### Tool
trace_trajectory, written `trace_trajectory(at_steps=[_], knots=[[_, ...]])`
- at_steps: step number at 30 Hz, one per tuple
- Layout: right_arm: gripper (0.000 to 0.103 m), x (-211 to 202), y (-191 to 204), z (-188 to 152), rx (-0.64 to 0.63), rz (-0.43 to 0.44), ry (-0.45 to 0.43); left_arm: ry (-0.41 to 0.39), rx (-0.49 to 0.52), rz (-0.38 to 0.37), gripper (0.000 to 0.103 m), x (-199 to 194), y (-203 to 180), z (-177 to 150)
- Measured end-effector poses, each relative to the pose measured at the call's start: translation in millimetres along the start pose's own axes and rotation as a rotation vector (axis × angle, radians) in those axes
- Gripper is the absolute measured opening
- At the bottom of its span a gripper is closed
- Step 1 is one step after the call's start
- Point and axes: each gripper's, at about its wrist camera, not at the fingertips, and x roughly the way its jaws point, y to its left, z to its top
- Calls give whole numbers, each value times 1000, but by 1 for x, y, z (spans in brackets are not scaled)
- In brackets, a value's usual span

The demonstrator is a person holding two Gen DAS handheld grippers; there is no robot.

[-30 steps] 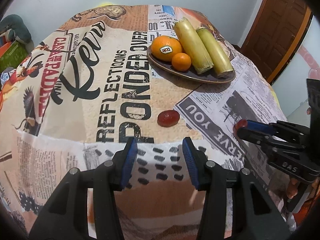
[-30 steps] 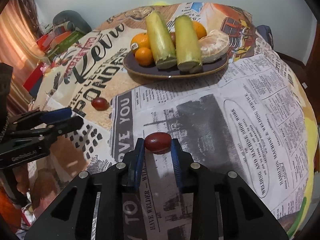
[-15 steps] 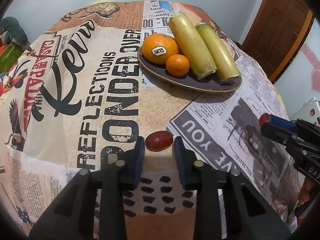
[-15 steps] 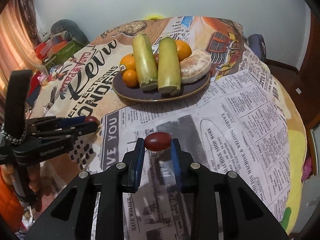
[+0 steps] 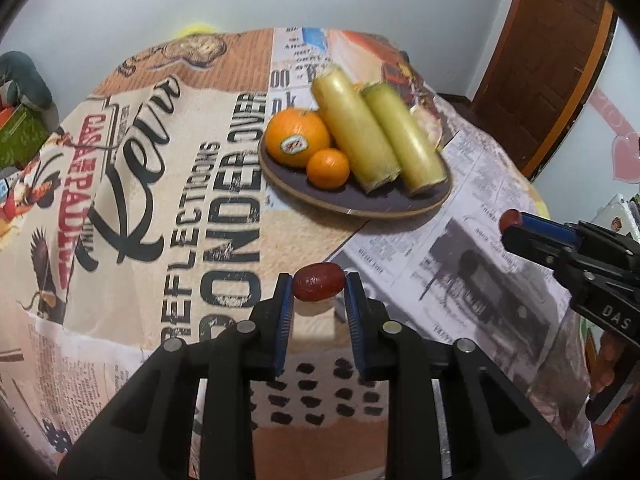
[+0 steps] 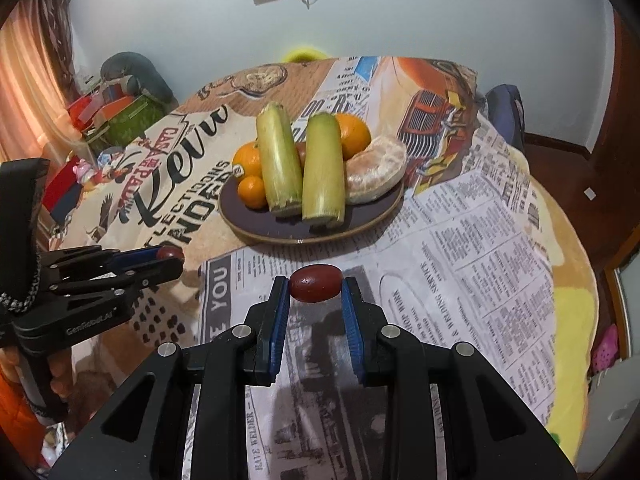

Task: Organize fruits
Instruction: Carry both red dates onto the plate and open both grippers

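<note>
My left gripper is shut on a small dark red fruit, held just above the printed tablecloth. My right gripper is shut on a second red fruit, lifted over the newsprint part of the cloth. Each gripper shows at the edge of the other's view, the right gripper at the right and the left gripper at the left, each with its fruit at the tips. Beyond both stands a dark plate with two oranges, two long yellow-green pieces and a peeled citrus.
The round table drops off at its edges on all sides. A wooden door stands at the back right. Bags and boxes are piled beside the table at the left. A person's hand holds the left gripper's handle.
My left gripper moved forward to the red fruit on the cloth, shut on it and lifted it. My right gripper rose with its fruit still held.
</note>
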Motion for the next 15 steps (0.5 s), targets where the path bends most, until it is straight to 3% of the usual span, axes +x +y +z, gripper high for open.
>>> trace_trajectory(at_steps=[15], knots=[[24,0,-13,39,-26,-35,-73,-76,11,-28,26,-2,-16,42]])
